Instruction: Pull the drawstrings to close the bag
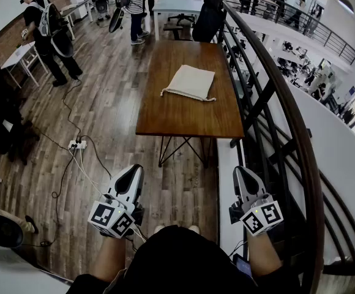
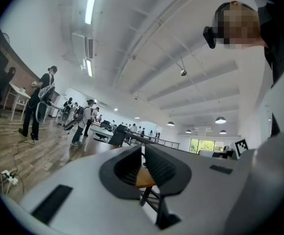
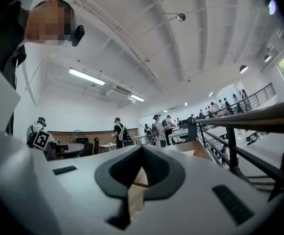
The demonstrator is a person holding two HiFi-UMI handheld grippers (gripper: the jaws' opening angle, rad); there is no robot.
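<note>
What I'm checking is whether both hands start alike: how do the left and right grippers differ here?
The left gripper hangs over the wooden floor; the right gripper hangs over the white strip beside the railing. In the head view the left gripper's tip leans rightward, the right gripper's leftward. Both are shut, empty and short of the table, where the bag lies untouched.

Beige bag [image 1: 190,81], brown table [image 1: 183,118], black railing [image 1: 269,103]
</note>
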